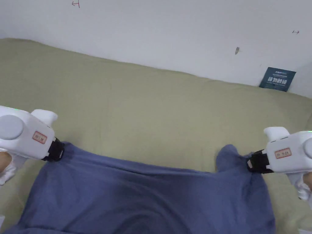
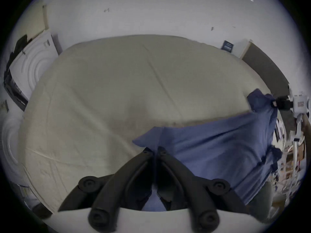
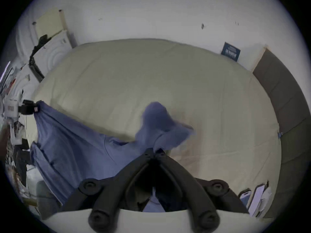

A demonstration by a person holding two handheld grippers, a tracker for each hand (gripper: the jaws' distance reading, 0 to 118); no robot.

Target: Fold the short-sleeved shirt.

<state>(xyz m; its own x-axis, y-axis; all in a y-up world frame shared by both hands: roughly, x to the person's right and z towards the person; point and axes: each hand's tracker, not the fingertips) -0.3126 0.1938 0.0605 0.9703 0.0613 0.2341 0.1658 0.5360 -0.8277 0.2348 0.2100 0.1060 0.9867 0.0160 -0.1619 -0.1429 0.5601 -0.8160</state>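
A blue short-sleeved shirt [image 1: 146,198] hangs stretched between my two grippers above the near edge of an olive-beige bed [image 1: 146,115]. My left gripper [image 1: 59,150] is shut on the shirt's left top corner, seen close up in the left gripper view [image 2: 155,150] with cloth [image 2: 210,149] pinched between the jaws. At the right, my right gripper [image 1: 251,161] is shut on the other top corner, where a flap of cloth [image 1: 227,157] stands up; the right gripper view shows that gripper [image 3: 155,151] and the bunched flap [image 3: 158,124]. The shirt's lower part drops out of sight.
The bed runs back to a white wall [image 1: 170,33]. A dark blue sign [image 1: 278,79] leans against the wall at the back right. A grey padded headboard [image 3: 286,112] lines the bed's right side, and white furniture [image 2: 33,63] stands past its left side.
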